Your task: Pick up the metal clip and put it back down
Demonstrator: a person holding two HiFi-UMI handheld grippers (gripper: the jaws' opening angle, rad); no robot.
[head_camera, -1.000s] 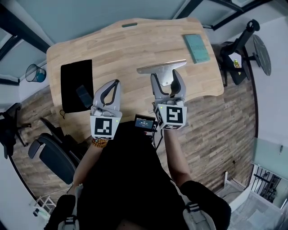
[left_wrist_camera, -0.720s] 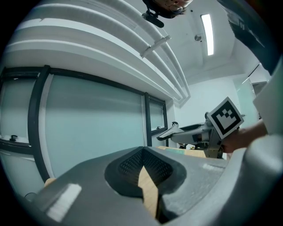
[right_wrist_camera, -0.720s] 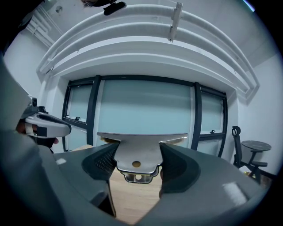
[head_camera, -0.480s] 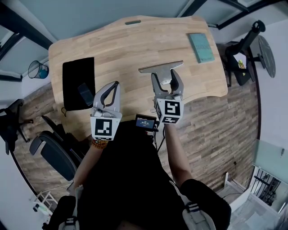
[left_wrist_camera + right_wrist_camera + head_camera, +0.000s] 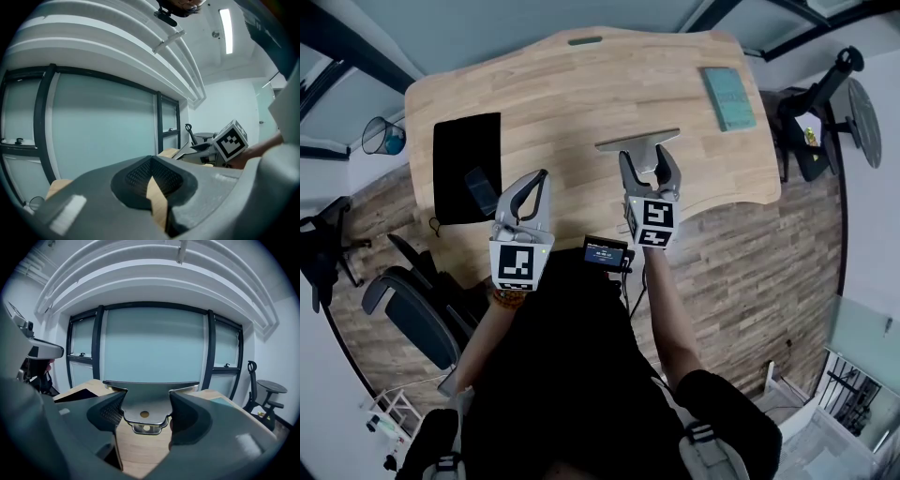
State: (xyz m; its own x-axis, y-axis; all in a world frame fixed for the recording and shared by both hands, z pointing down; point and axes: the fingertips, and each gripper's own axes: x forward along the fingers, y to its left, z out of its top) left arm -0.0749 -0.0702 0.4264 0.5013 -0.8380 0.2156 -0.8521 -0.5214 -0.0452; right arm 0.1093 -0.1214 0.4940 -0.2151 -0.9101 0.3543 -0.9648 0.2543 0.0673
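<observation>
The right gripper [image 5: 649, 169] clamps the metal clip [image 5: 149, 399] by its narrow handle, with the wide bar at the jaws' 12 o'clock above the wooden table [image 5: 562, 94]. At its 9 o'clock, the left gripper [image 5: 540, 178] has its jaws pressed together, empty.

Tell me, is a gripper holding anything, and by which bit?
Yes. The right gripper holds the metal clip, its fingers pinching the narrow tab end with the hole. The left gripper holds nothing.

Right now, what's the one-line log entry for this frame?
right gripper: shut on metal clip | left gripper: shut, empty | stage: clip held over table
</observation>
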